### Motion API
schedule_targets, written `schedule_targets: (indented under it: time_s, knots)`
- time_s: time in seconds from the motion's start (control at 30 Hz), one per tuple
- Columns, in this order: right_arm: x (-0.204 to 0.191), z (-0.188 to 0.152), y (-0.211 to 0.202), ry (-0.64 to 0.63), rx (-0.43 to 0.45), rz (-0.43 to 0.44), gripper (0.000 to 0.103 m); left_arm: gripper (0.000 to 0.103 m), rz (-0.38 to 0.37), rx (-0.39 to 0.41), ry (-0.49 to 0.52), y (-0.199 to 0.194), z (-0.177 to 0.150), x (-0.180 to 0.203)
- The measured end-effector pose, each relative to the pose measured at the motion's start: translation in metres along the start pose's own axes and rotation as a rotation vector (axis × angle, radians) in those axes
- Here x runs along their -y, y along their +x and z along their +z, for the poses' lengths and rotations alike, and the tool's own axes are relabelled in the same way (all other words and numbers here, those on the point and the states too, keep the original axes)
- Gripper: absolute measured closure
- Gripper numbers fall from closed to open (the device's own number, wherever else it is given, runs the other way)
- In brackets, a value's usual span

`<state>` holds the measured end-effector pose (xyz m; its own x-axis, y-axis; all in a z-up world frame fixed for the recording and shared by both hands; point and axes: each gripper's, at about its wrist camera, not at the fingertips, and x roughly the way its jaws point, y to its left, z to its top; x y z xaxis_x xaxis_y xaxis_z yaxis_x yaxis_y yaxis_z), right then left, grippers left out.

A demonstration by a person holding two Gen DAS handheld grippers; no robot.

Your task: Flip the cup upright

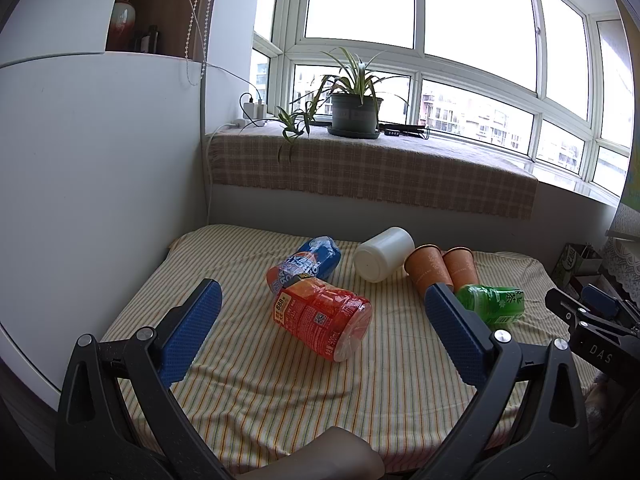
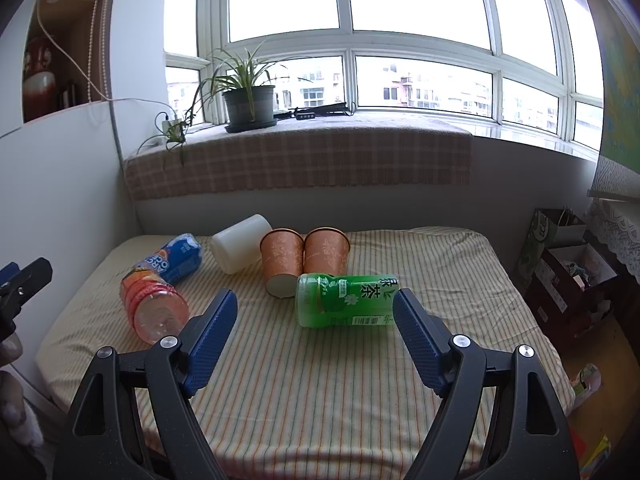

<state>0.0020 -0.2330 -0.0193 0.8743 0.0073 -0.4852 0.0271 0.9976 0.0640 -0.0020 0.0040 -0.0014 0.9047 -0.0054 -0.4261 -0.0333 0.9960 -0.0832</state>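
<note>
While both grippers' fingers [image 2: 216,332] gape apart, bare striped cloth [image 2: 320,392] lies before them.

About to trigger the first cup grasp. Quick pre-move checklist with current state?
1. Left gripper open, nothing held: ok.
2. Right gripper open, nothing held: ok.
3. White cup upright: not ok, on its side.
4. Two orange paper cups upright: not ok, both on their sides, side by side.
5. Straight path from the right gripper to the orange cups: not ok, green tea bottle lies in front.
6. Cups empty: cannot tell.
</note>
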Motion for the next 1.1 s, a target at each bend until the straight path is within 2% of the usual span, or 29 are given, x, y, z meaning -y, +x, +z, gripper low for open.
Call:
schedule_targets:
  time_s: [1.1]
  knots:
    - [-0.011,0.003,0.006,-0.019,-0.014,0.009,0.023,0.000,0.001,-0.001,-0.004,-0.001,0.002,-0.004]
